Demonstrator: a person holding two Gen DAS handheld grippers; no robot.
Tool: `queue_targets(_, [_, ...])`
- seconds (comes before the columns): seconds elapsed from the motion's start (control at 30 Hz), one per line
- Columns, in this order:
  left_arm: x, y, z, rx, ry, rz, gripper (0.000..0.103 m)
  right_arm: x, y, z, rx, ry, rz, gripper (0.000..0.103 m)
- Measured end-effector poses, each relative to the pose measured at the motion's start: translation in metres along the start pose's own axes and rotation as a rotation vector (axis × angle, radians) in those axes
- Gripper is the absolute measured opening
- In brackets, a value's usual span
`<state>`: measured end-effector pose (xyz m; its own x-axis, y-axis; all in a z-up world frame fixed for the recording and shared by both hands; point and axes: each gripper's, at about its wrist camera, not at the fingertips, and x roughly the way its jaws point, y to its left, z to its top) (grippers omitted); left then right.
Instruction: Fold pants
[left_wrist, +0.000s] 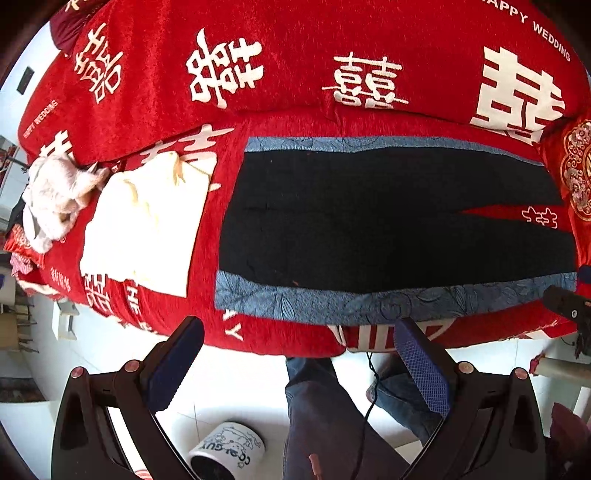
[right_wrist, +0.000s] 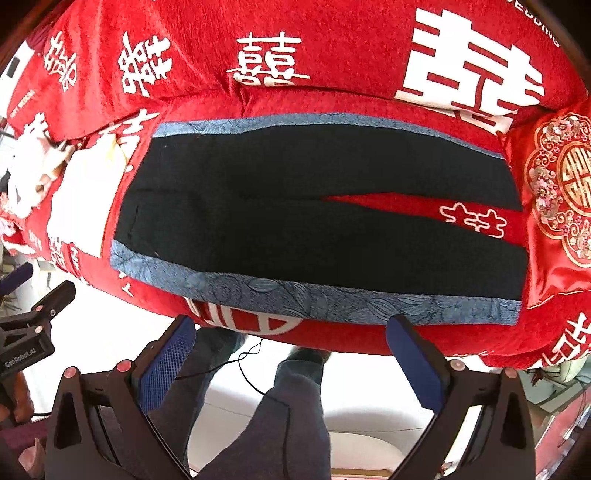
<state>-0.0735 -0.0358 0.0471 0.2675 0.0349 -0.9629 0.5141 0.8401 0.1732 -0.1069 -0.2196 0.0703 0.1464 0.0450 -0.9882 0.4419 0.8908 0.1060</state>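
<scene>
Black pants with blue patterned side stripes lie flat across the red bed cover. The waist is to the left and the two legs run right, parted by a narrow red wedge. My left gripper hangs open off the bed's near edge, below the waist half, touching nothing. My right gripper is open too, just below the near blue stripe, with nothing between its fingers. Each gripper shows at the edge of the other's view: the right gripper and the left gripper.
A folded cream garment and a white fluffy bundle lie left of the pants. A red embroidered pillow sits past the leg ends. A person's legs in jeans, a thin cable and a white printed cup are on the white floor.
</scene>
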Motion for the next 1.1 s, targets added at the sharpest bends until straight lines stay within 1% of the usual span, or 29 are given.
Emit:
queue_targets(0.13, [-0.001, -0.003, -0.009, -0.017, 0.010, 0.015, 0.103, 0.003, -0.007, -0.006, -0.010, 0.008, 0.016, 0.103])
queue_targets(0.27, [0.000, -0.001, -0.009, -0.028, 0.020, 0.013, 0.103, 0.003, -0.011, -0.007, -0.003, 0.007, 0.022, 0.103])
queue_targets(0.43, [0.003, 0.000, -0.007, 0.009, -0.003, 0.020, 0.103, 0.006, -0.010, -0.006, 0.028, 0.002, 0.014, 0.103])
queue_targets(0.5, [0.010, 0.003, -0.007, 0.038, 0.005, 0.006, 0.103, 0.007, -0.008, -0.005, 0.042, -0.004, 0.005, 0.103])
queue_targets(0.6, [0.019, 0.011, -0.008, 0.056, 0.021, -0.002, 0.103, 0.011, -0.004, -0.004, 0.076, -0.014, -0.009, 0.103])
queue_targets(0.73, [0.025, 0.035, -0.006, 0.034, 0.013, -0.003, 0.103, 0.018, 0.006, -0.004, 0.127, -0.030, -0.015, 0.103])
queue_targets(0.9, [0.045, 0.057, -0.002, 0.008, 0.041, -0.022, 0.103, 0.034, 0.015, -0.006, 0.178, 0.003, -0.016, 0.103])
queue_targets(1.1, [0.077, 0.061, 0.000, 0.005, 0.085, -0.050, 0.103, 0.054, 0.016, -0.013, 0.213, 0.031, -0.048, 0.103])
